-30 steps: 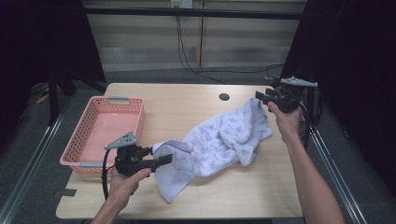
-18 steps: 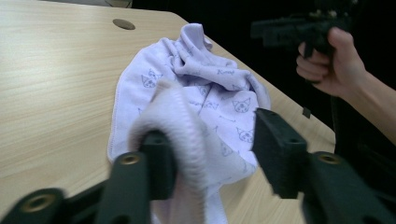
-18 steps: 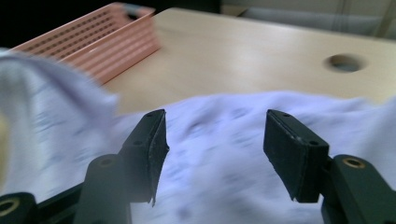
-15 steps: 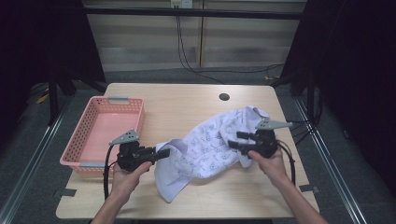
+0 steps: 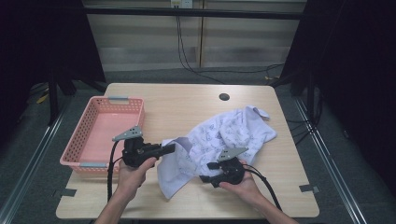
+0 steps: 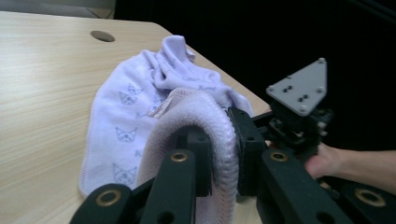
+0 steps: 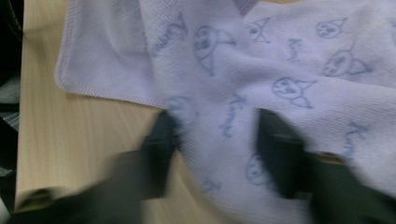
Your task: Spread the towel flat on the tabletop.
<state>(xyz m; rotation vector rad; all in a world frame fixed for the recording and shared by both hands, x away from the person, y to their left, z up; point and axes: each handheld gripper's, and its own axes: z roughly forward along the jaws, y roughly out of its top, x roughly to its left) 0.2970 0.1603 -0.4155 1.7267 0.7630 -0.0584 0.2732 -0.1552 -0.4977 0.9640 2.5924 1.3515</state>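
L gripper (image 6: 219, 154) is clamped on a folded edge of the towel (image 5: 224, 137), hem bulging up between the pads, so I've got that corner pinned near the pink basket (image 5: 79, 140). The rest of the towel lies bunched across the middle of the table (image 5: 187, 102), trailing off toward the far R edge.

R gripper (image 7: 217, 140) sits low over the near part of the cloth; its jaws have just been closing, with a ridge of fabric between them. Pic's blurred, so I judge the pads aren't biting yet, more straddling than holding.

Risks from here, imo: if R closes on too thick a bunch, I grab two layers and the towel won't spread flat. If it closes too shallow, the fabric slips out once I pull. Also L's hold is on a rolled hem, which could peel out under tension. And if I pull the hands apart too hard, slack cloth could drag off the table's R side.
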